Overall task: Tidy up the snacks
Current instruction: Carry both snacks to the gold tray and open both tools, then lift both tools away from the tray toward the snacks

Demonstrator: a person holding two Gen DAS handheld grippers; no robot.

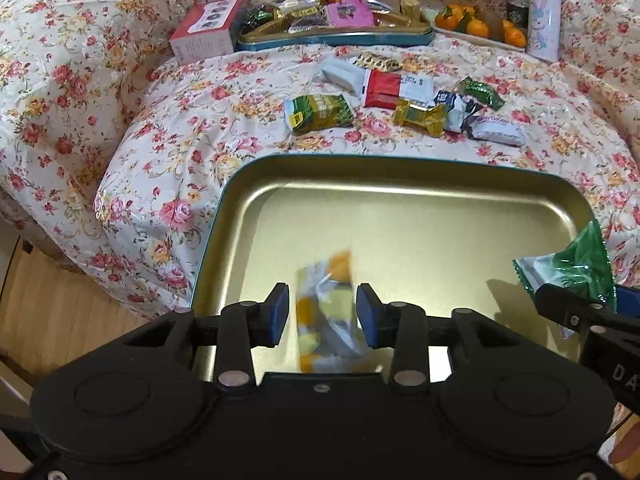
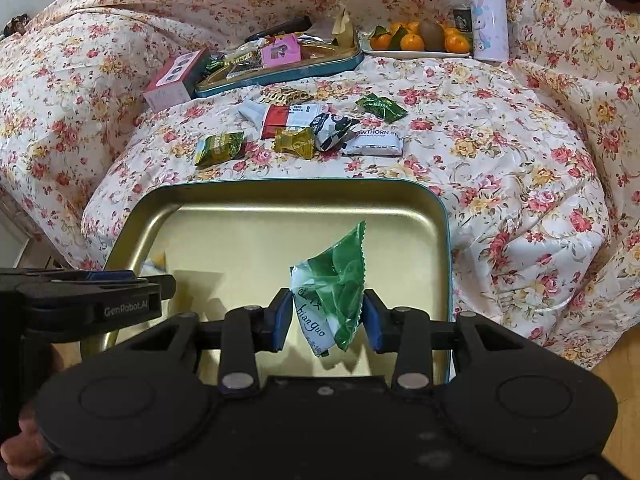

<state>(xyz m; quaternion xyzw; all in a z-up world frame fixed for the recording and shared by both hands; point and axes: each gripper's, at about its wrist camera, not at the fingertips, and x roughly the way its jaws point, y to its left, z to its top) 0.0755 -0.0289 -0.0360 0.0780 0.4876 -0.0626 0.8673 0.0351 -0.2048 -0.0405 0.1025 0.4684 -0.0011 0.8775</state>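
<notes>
Two grippers are seen above an empty gold tin tray [image 1: 256, 216] with a teal rim, which fills the lower middle of both views and rests on a floral cloth [image 1: 168, 128].

In the left wrist view, the left gripper [image 1: 322, 312] is held low at the centre of the frame. A blurred orange-and-white snack packet [image 1: 326, 304] is seen between its blue pads, with a gap showing on each side — the jaws are released, not pressed on it. Whether the packet lies on the tray floor or is in the air cannot be told from the blur.

In the right wrist view, the right gripper [image 2: 327, 320] is clenched on a green-and-white snack packet [image 2: 334, 284], whose crimped end points toward the upper right above the tray. The left gripper's black finger enters that view at the left edge.

Beyond the tray, toward the upper middle of the frame, loose wrapped snacks are scattered on the cloth — a green-and-yellow packet [image 2: 219, 148], a gold candy [image 2: 294, 142], a red-and-white packet [image 2: 286, 118] and a white hawthorn bar [image 2: 374, 142]. Further up, a second teal tin [image 2: 280, 68] filled with snacks is seen, with a pink box [image 2: 172, 80] to its left, a plate of oranges [image 2: 416, 42] to its right and a lilac bottle [image 2: 488, 12] at the upper right.
</notes>
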